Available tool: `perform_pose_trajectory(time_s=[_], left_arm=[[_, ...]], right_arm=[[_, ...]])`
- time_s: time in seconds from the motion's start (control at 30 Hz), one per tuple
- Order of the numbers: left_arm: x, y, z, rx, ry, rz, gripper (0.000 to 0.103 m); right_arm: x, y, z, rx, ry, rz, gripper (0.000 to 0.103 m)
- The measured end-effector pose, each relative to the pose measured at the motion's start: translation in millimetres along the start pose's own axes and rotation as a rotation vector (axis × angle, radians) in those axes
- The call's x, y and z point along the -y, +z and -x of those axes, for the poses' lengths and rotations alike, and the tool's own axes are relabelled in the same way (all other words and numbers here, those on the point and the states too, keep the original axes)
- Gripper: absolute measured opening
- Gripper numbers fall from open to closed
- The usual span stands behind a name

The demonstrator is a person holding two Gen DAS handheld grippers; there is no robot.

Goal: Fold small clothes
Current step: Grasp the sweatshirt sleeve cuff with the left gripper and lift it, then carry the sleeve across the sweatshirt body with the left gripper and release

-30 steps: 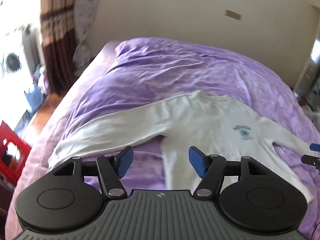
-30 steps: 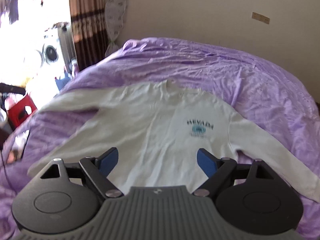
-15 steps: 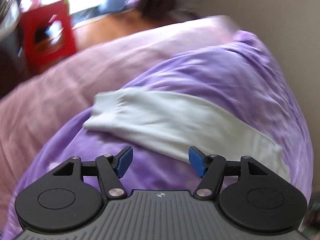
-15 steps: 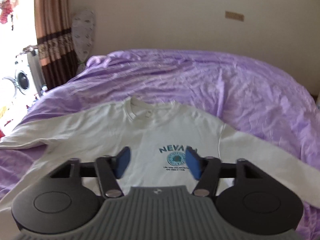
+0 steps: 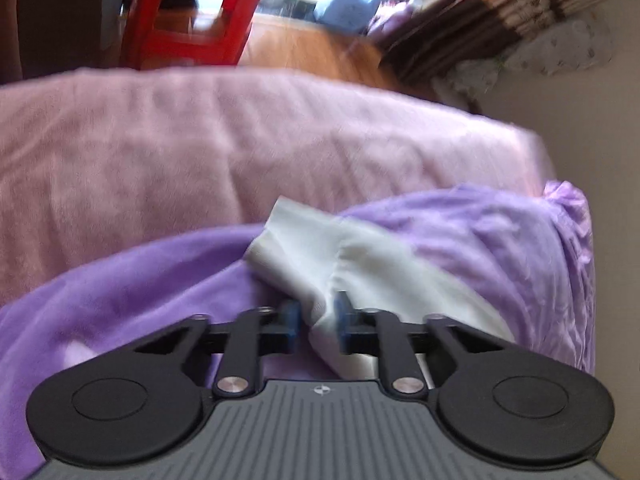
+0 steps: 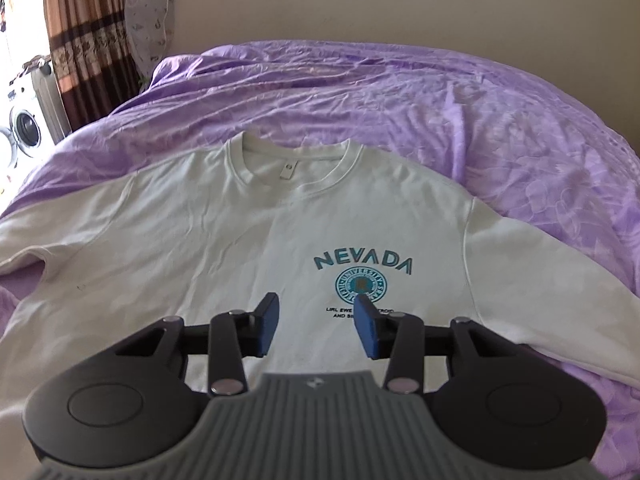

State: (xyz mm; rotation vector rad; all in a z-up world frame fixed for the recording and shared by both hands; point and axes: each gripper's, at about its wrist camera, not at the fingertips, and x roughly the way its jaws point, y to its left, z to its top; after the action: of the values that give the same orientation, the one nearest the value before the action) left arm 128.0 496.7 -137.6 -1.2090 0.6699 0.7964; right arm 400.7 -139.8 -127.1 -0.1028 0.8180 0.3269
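- While pitched steeply down, left claw [image 5: 317, 320] just clamped onto the soft white sleeve cuff [image 5: 296, 248].
- Right claw [image 6: 316, 322] — jaws narrowing, nothing gripped — hovers over the smooth cotton sweatshirt [image 6: 208, 240] on the crinkled purple bed [image 6: 480, 120].

White long-sleeved sweatshirt [image 6: 240, 240] lies flat, front up, collar at the far side, teal NEVADA print [image 6: 362, 264] on its chest; its sleeve cuff [image 5: 304, 248] is bunched and lifted.

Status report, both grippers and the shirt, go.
Left gripper just closed, pinching the white sleeve near its cuff. Right gripper closing, still empty over the sweatshirt front. Sweatshirt flat on purple bedspread. Nothing in the way.
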Motion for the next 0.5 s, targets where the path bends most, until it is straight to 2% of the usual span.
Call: perform_pose_trajectory(time_s=[0.13, 0.27, 0.37, 0.5], left_arm=[[54, -15, 46, 0.209, -0.032, -0.21, 0.011], [132, -58, 101, 0.382, -0.114, -0.486, 0.011], [191, -106, 128, 0.464, -0.18, -0.689, 0.01], [257, -183, 147, 0.518, -0.257, -0.931, 0.01]], right_arm=[[0, 0, -6, -0.019, -0.021, 0.02, 0.039], [9, -1, -6, -0.051, -0.012, -0.015, 0.042], [16, -1, 2, -0.04, 0.01, -0.037, 0.051], [16, 2, 17, -0.014, 0.014, -0.025, 0.051]])
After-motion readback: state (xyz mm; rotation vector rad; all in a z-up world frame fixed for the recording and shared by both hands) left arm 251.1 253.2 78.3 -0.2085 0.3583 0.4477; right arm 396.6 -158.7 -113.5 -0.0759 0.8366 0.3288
